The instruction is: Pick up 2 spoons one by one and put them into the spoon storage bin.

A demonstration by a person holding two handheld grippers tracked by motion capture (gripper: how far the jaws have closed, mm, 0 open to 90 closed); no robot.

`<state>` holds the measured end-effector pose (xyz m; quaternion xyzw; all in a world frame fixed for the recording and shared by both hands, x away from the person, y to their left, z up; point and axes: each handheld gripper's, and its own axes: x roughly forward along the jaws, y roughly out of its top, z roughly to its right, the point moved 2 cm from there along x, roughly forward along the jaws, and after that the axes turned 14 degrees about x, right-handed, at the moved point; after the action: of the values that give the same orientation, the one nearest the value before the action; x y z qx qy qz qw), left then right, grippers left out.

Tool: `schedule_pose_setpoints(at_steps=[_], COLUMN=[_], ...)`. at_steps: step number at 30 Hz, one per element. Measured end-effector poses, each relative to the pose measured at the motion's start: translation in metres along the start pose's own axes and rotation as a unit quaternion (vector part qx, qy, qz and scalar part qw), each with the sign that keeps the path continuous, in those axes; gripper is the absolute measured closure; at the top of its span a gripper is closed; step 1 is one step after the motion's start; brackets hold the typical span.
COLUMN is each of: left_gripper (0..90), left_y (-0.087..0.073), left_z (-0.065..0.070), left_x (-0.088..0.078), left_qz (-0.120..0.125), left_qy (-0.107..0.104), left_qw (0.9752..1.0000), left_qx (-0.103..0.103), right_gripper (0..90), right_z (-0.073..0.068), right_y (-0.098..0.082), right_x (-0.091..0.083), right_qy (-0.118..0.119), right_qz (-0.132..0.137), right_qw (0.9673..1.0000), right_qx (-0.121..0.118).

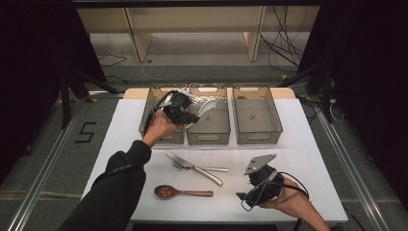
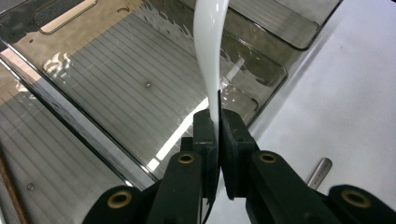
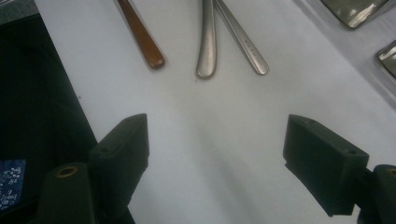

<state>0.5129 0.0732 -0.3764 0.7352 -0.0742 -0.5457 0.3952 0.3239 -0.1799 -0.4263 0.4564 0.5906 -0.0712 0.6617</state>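
Clearly white utensil (image 2: 208, 51) is pinched in left gripper (image 2: 218, 123).

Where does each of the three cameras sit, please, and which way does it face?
High view: above the person's side, looking forward and down on the table; both forearms enter from below.
Left gripper view: rides the left claw, looking along its jaws, shut on a white utensil over the middle bin.
Right gripper view: rides the open right claw, facing the wooden spoon.
High and right views share the spoon, fork and knife.
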Motion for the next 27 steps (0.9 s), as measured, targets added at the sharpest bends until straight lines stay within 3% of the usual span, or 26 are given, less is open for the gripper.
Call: schedule_pose_setpoints(at_steps=[15,27], left_gripper=[85.0,85.0], left_y=[0.012,0.018], left_z=[-0.018,-0.026], left_x=[0.019,0.04], left_qz=[-0.007,-0.015], left_qy=[0.018,0.02], left_qw=[0.9996,0.9989], left_qx=[-0.02,-0.041], right_gripper=[23.5,23.6], right_z=[0.0,0.0], right_y=[0.0,-0.001], right_x=[0.001,0.001], right_qy=[0.001,0.004], right_qz=[-0.001,-0.002], right_qw=[1.0,1.0], right_qx=[-0.001,-0.004])
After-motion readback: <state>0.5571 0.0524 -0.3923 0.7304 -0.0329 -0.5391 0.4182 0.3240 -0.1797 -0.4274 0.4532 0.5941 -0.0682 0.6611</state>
